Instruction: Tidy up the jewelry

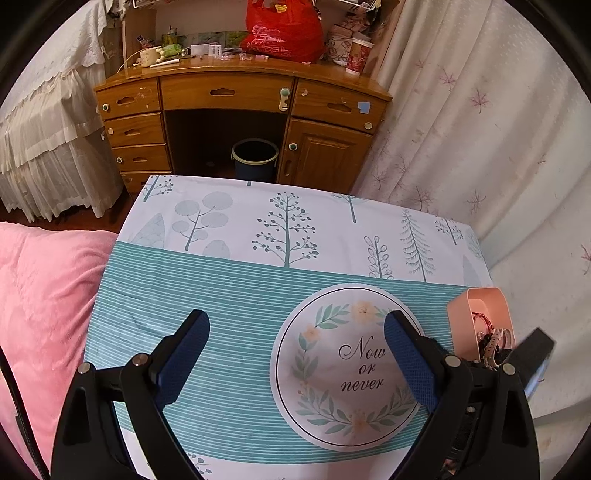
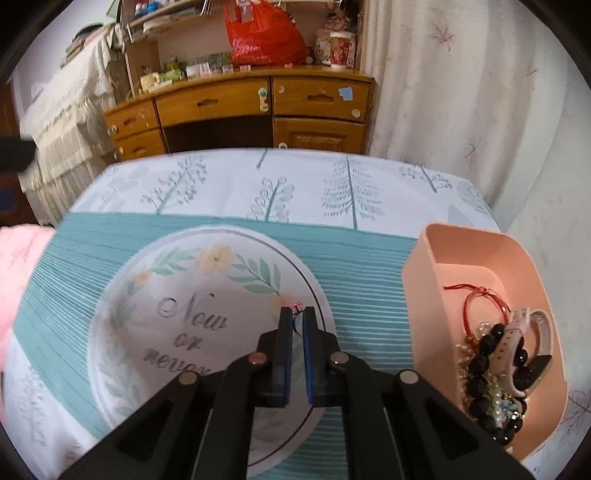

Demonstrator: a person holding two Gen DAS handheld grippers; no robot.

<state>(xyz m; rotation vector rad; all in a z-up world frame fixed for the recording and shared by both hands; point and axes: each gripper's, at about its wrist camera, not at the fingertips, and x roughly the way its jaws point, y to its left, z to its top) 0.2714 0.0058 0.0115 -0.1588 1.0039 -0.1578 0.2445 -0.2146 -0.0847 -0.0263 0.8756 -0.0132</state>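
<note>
A pink box (image 2: 424, 295) stands at the table's right edge and also shows in the left wrist view (image 1: 458, 306). It holds a red string bracelet (image 2: 476, 295), a black bead bracelet (image 2: 480, 365), a pale watch strap (image 2: 513, 339) and other jewelry. My right gripper (image 2: 296, 312) is shut on a small jewelry piece with a thin dark cord and a tiny pink charm (image 2: 297, 305), held above the tablecloth's round "Now or never" print (image 2: 177, 325). My left gripper (image 1: 295, 325) is open and empty above the striped cloth, left of the box.
The table (image 1: 221, 288) wears a teal-striped cloth with tree prints. A pink blanket (image 1: 40, 295) lies to the left. Beyond stand a wooden desk (image 1: 240, 110) with a red bag (image 1: 284, 33), a dark bin (image 1: 255, 157) under it, and a curtain (image 1: 480, 129) on the right.
</note>
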